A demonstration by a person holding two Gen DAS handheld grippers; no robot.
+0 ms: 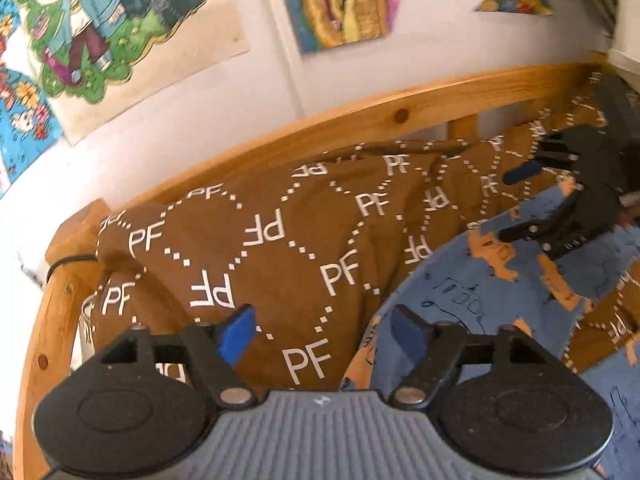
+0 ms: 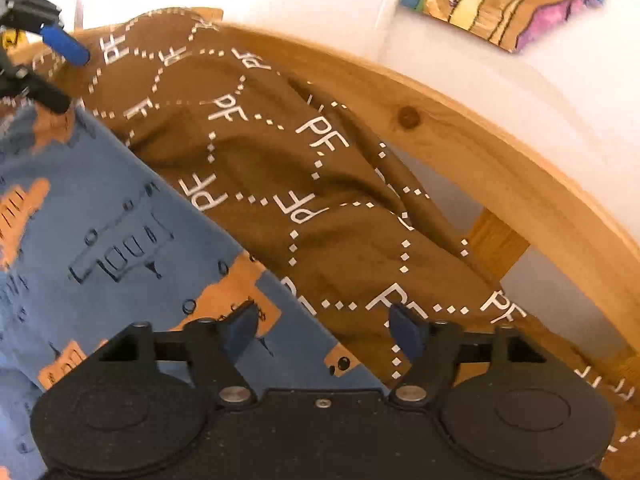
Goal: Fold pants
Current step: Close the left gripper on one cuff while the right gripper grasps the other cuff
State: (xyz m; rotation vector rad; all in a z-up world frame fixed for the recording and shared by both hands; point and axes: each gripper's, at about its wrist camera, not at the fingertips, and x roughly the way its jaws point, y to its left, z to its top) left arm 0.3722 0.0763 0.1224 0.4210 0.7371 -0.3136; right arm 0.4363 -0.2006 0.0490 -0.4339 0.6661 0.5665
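The pants (image 1: 500, 292) are blue with orange patches and dark drawings. They lie on a brown bedcover (image 1: 280, 240) printed with white "PF" letters. In the right wrist view the pants (image 2: 100, 220) fill the lower left. My left gripper (image 1: 324, 332) is open and empty, its blue-padded fingers straddling the pants' edge. My right gripper (image 2: 324, 330) is open and empty above the pants' edge. It also shows in the left wrist view (image 1: 524, 204), open over the pants at the right. The left gripper shows in the right wrist view (image 2: 60, 76), open at the pants' far corner.
A wooden bed rail (image 1: 360, 120) curves behind the cover, with a post (image 1: 60, 280) at the left. It also shows in the right wrist view (image 2: 500, 148). Children's drawings (image 1: 100, 28) hang on the white wall beyond.
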